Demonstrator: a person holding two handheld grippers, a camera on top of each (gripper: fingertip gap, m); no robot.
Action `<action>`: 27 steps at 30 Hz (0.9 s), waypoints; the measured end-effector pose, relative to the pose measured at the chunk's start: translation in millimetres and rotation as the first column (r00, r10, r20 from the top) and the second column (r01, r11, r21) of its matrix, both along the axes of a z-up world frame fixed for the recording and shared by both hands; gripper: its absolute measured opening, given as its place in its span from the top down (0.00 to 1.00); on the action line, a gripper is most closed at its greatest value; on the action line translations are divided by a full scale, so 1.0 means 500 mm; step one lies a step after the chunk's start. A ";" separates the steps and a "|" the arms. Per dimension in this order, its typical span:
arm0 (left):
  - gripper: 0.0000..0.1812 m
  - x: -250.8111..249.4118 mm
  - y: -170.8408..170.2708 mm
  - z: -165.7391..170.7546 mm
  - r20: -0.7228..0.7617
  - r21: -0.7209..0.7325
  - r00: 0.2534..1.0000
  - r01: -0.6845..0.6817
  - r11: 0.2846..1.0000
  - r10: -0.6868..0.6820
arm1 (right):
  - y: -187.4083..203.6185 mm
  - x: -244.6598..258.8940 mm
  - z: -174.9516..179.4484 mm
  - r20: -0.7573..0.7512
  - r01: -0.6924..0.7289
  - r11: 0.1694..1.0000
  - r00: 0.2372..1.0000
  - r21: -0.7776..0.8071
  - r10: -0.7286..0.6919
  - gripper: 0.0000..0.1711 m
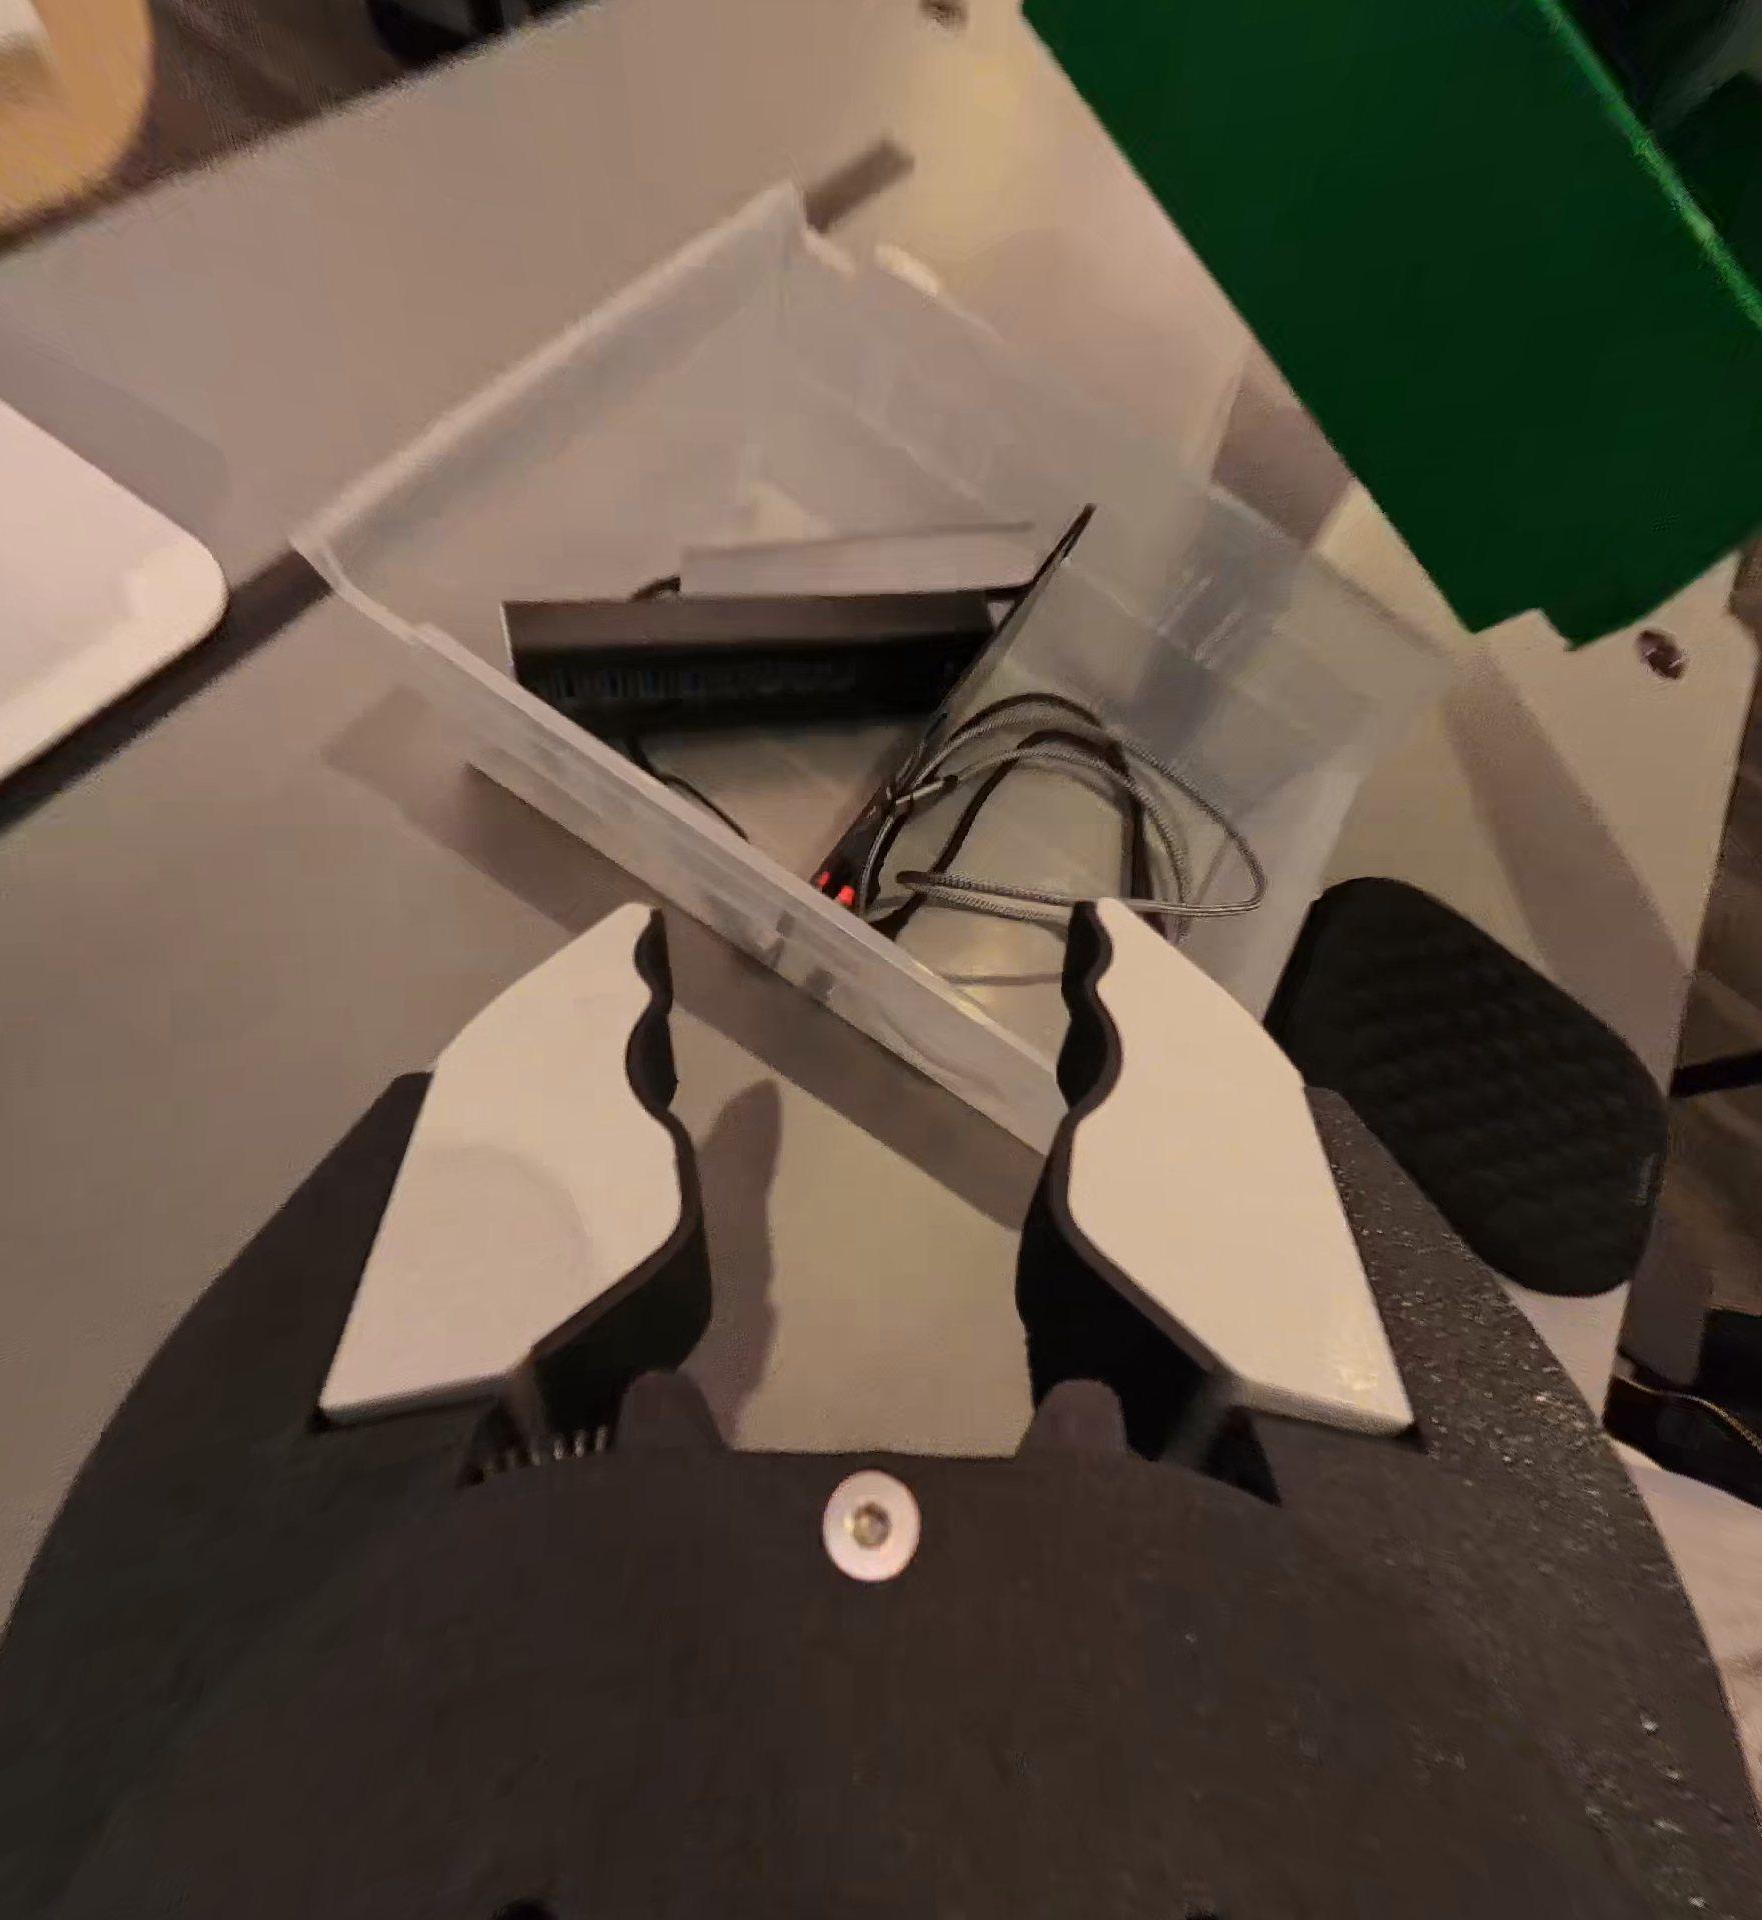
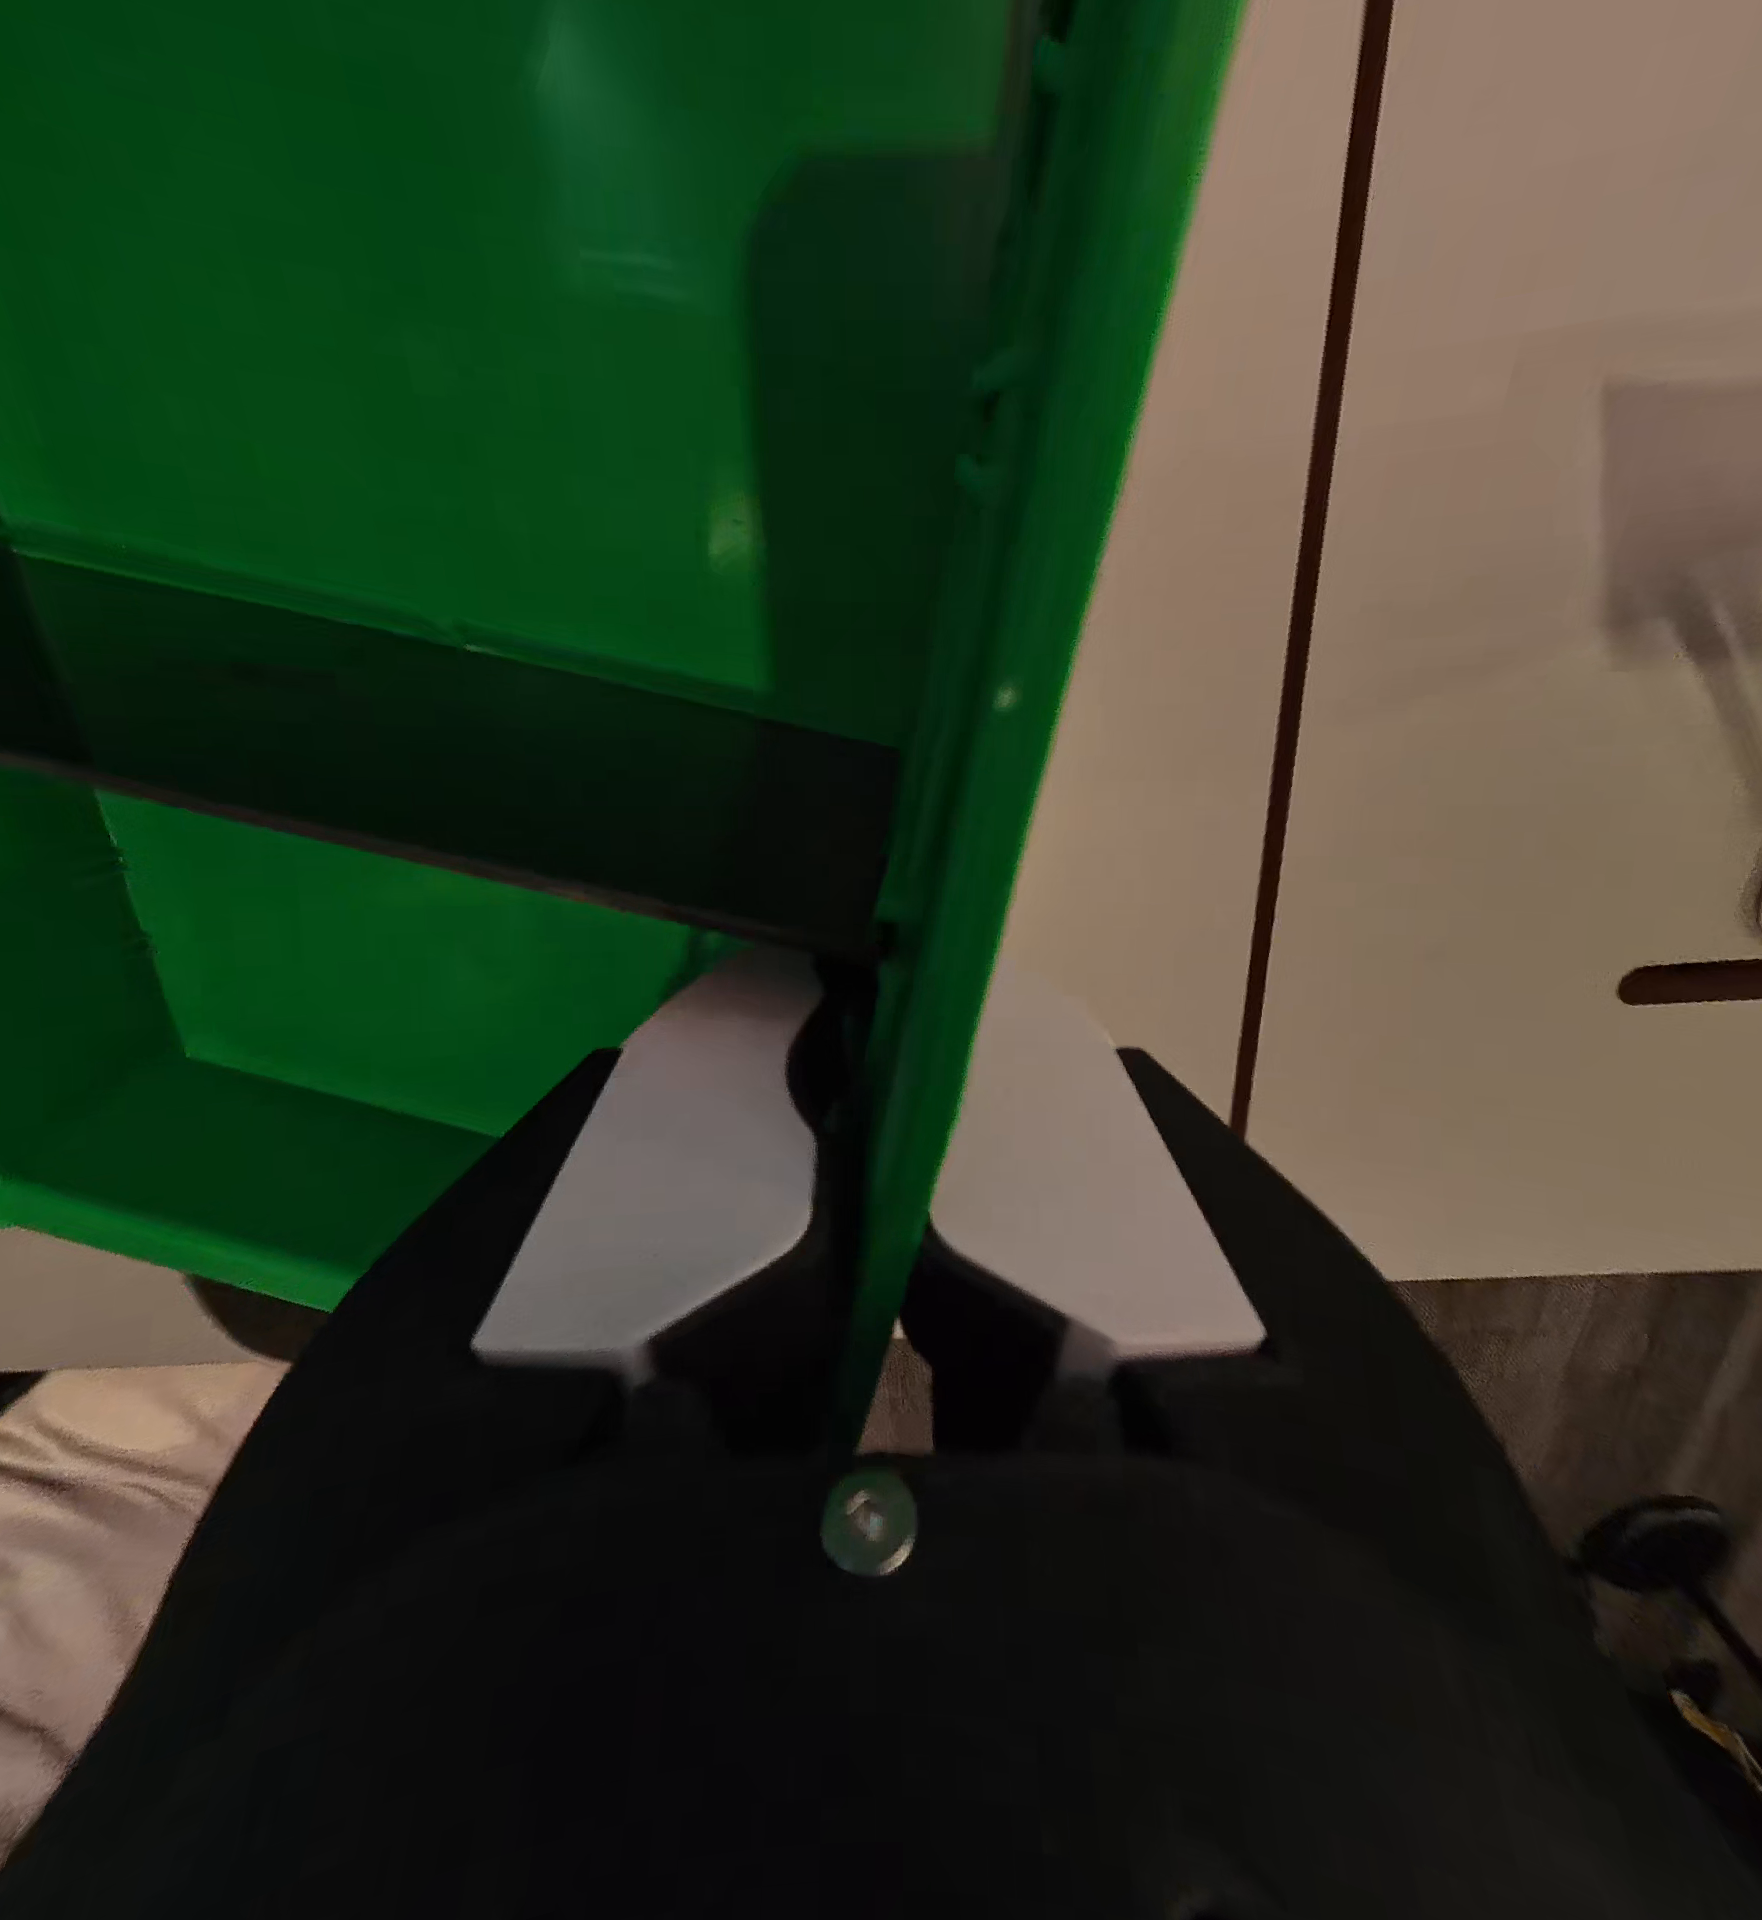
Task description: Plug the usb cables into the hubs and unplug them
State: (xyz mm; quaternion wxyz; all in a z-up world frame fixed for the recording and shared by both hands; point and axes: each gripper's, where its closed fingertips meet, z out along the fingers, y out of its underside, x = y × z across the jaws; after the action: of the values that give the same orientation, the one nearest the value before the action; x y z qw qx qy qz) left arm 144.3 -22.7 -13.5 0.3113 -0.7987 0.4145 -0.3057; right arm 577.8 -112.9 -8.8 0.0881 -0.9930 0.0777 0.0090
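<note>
In the left wrist view a clear plastic box [image 1: 648,821] sits on the grey table. Inside it lie a black USB hub [image 1: 742,649], a second hub along the right side with red lights [image 1: 841,883], and a loop of grey braided cable [image 1: 1116,831]. My left gripper [image 1: 866,935] is open and empty, its fingertips just short of the box's near wall. My right gripper [image 2: 898,1049] is shut on the side wall of a green bin [image 2: 441,416] and holds it up in the air. The bin also shows in the left wrist view [image 1: 1428,291], above the box.
A white tray corner [image 1: 35,613] lies at the left of the table. A black chair armrest [image 1: 1479,1091] sits beyond the table's right edge. In the right wrist view a dark seam [image 2: 1303,623] runs down the pale table. The left gripper's tips are roughly 45 cm from the right gripper's.
</note>
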 end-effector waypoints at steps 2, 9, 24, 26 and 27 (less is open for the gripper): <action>0.59 0.023 0.005 -0.045 -0.012 -0.073 1.000 0.007 0.997 -0.008 | -0.031 0.024 -0.054 0.017 -0.019 0.999 1.000 -0.039 0.020 0.97; 0.58 0.033 0.006 -0.156 -0.194 -0.213 0.980 -0.003 0.977 -0.039 | -0.068 0.029 -0.178 0.039 -0.118 0.977 0.991 -0.176 0.127 0.97; 0.90 -0.161 0.045 -0.144 -0.171 -0.543 0.978 0.010 0.840 -0.122 | 0.003 -0.031 -0.213 0.001 -0.090 0.985 0.996 -0.147 0.091 0.96; 0.92 -0.227 0.086 -0.143 -0.164 -0.530 0.986 -0.069 0.845 -0.022 | 0.015 -0.052 -0.220 -0.019 -0.101 0.984 0.995 -0.144 0.099 0.96; 0.92 -0.262 0.106 -0.143 -0.178 -0.508 0.984 -0.114 0.854 0.026 | 0.021 -0.064 -0.223 -0.029 -0.110 0.984 0.994 -0.141 0.107 0.96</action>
State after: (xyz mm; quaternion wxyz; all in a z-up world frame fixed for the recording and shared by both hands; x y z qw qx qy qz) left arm 13.1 30.5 -85.2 0.0613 -0.8899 0.3122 -0.3269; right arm 546.0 -102.3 -120.4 0.0154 -0.9994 0.0248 0.0186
